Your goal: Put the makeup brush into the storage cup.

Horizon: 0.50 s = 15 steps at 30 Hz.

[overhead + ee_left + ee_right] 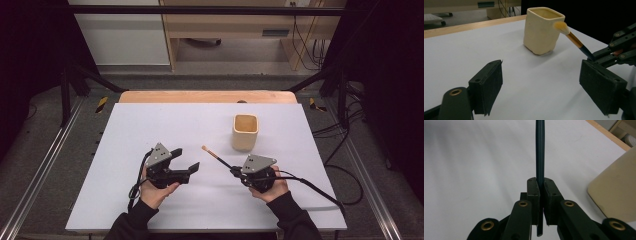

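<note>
Paintbrush (pixel 216 156) clamped in right gripper (pixel 235 171), bristles aimed forward-left, cup (pixel 245 131) just to its right; left gripper (pixel 186 160) gapes empty

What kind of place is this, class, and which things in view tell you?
Probably a lab recording station: a white table inside a dark metal frame, cables trailing over the floor, and a hand-held right gripper clamping a brush near a cup.
</note>
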Tool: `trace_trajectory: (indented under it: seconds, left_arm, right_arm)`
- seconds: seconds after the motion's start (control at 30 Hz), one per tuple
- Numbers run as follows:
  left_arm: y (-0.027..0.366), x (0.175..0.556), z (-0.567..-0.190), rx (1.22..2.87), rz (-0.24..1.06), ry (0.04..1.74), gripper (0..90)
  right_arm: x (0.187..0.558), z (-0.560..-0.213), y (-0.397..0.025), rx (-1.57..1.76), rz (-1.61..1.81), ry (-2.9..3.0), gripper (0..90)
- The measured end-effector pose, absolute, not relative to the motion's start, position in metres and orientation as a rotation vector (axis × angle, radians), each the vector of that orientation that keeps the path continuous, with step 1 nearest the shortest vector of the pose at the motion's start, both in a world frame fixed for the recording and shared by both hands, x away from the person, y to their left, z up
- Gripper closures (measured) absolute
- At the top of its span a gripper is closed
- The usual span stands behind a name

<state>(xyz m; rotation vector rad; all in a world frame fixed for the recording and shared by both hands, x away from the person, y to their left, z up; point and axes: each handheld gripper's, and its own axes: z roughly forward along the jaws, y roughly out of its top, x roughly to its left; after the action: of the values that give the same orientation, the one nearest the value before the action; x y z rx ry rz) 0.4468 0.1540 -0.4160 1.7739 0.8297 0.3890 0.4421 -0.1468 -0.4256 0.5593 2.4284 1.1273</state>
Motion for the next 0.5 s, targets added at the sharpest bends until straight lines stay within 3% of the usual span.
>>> trace_trajectory:
  seconds: [0.5]
  left_arm:
    - [0.137, 0.442, -0.416, 1.711, 0.387, 0.843, 23.7]
  right_arm:
    - [0.442, -0.428, -0.142, 0.623, 1.229, 2.378, 84.8]
